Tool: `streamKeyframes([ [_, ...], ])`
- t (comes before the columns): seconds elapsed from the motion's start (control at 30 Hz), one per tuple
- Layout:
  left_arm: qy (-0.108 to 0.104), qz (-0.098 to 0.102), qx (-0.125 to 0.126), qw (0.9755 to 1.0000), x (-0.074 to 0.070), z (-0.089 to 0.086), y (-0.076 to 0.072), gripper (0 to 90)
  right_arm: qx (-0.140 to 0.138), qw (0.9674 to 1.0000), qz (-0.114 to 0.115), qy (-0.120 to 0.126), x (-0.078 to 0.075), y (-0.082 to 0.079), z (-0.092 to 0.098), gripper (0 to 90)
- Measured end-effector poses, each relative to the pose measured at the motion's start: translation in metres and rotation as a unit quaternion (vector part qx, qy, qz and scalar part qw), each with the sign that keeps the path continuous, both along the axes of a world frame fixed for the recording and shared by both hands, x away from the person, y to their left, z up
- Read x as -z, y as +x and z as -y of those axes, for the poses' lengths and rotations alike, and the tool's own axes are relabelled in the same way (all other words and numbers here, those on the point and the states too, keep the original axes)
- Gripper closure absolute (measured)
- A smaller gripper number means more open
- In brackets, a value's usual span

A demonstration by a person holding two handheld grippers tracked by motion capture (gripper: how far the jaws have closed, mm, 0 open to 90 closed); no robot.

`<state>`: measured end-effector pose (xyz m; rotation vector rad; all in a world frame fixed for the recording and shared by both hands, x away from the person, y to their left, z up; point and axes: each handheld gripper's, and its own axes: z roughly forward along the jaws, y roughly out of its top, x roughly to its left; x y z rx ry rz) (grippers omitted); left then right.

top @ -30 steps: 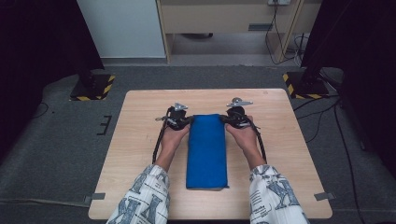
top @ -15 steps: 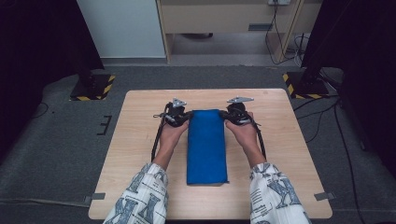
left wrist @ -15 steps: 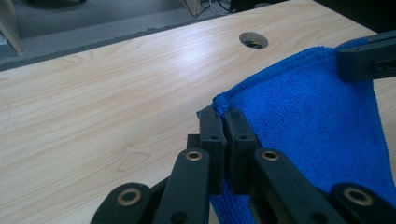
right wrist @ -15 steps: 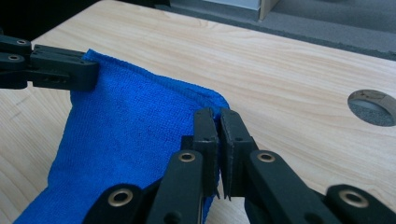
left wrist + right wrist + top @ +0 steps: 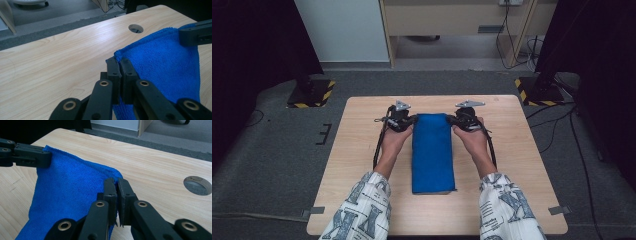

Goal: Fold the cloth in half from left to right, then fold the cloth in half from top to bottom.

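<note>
Lying lengthwise down the middle of the wooden bench (image 5: 362,150), the blue towel (image 5: 432,155) is folded into a long narrow strip, its near end toward the person and its far end between the two hands. Each far corner is pinched by a pair of tongs. The left tongs (image 5: 411,120) sit at the towel's far left corner, jaws closed flat together with the cloth's edge caught between them — in the left gripper view the left tongs (image 5: 119,65) clamp the corner of the blue towel (image 5: 162,62), which spreads away to the right and looks lifted slightly off the bench (image 5: 62,55) at that corner. The right tongs (image 5: 452,120) mirror this at the far right corner; in the right gripper view the right tongs (image 5: 115,185) are shut on the corner of the towel (image 5: 70,187), a thin fold of cloth showing between the pads.

Each gripper view also catches the other pair of tongs at the opposite corner, holding the fabric taut along the far edge. A round cable hole (image 5: 197,185) is cut in the bench top beyond the right corner. Patterned sleeves (image 5: 362,210) cover both forearms, and black cables (image 5: 379,145) trail back from the grippers.
</note>
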<state>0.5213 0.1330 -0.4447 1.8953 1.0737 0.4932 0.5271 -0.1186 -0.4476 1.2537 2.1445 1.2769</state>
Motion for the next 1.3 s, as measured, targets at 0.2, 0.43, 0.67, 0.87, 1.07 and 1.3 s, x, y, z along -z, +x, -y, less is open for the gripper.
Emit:
streamKeyframes([
  [0.2, 0.002, 0.005, 0.005, 1.0000, -0.004, 0.001, -0.003, 87.1, 0.001, 1.0000, 0.004, 0.001, -0.005, -0.001, 0.001, 86.6],
  [0.43, 0.003, 0.009, 0.006, 0.9999, -0.005, 0.002, -0.003, 87.1, -0.001, 1.0000, 0.007, -0.004, -0.006, -0.004, 0.002, 86.6],
  [0.67, 0.000, 0.012, 0.007, 0.9999, -0.009, -0.001, -0.005, 87.1, -0.004, 0.9999, 0.014, 0.003, -0.010, -0.006, 0.002, 86.5],
  [0.87, 0.006, 0.015, 0.011, 0.9998, -0.010, -0.001, -0.014, 87.1, -0.011, 0.9998, 0.018, 0.003, -0.011, -0.013, 0.002, 86.5],
  [1.07, 0.004, 0.020, 0.015, 0.9997, -0.009, -0.002, -0.028, 87.1, -0.019, 0.9996, 0.022, 0.003, -0.009, -0.025, 0.003, 86.5],
  [1.3, 0.005, 0.023, 0.022, 0.9995, -0.008, -0.003, -0.043, 87.1, -0.027, 0.9993, 0.023, 0.008, -0.006, -0.039, 0.005, 86.5],
])
